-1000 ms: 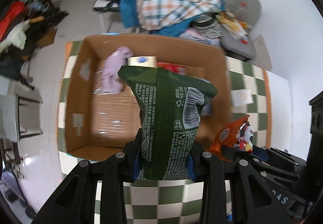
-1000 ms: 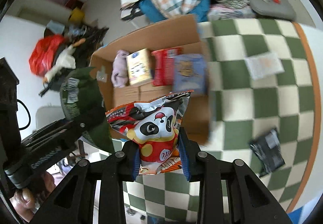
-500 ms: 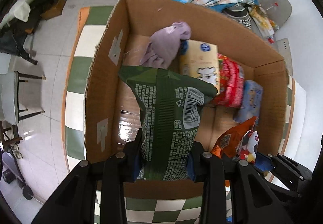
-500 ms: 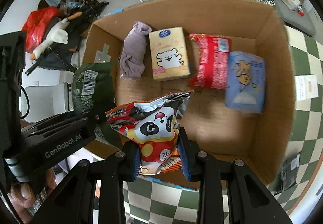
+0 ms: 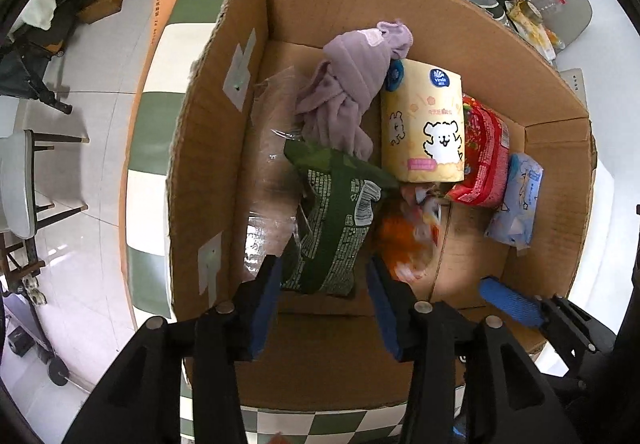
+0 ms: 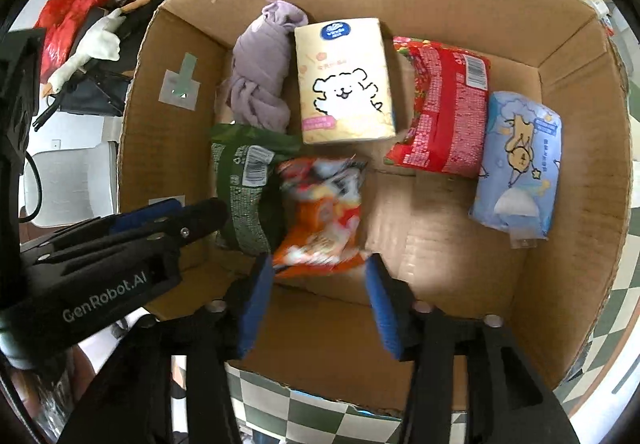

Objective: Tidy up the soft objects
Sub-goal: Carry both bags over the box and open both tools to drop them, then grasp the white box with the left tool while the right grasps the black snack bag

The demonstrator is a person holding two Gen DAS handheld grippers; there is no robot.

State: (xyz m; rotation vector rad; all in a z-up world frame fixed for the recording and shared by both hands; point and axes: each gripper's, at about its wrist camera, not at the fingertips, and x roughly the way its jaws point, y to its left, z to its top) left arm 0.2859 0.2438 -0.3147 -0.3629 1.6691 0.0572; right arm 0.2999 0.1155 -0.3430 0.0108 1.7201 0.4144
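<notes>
While both grippers hang over the corrugated cardboard box (image 6: 580,56), each has its blue-padded jaws spread apart and grips nothing. Before the left gripper (image 5: 324,308) a crinkled green snack bag (image 5: 336,220) lies on the box floor; ahead of the right gripper (image 6: 320,304) sits a blurred glossy orange snack bag (image 6: 320,220), touching the green one. Behind them lie a knotted lilac cloth (image 6: 260,80), a boxy yellow tissue pack (image 6: 344,80), a red packet (image 6: 444,112) and a soft blue tissue pack (image 6: 520,164).
</notes>
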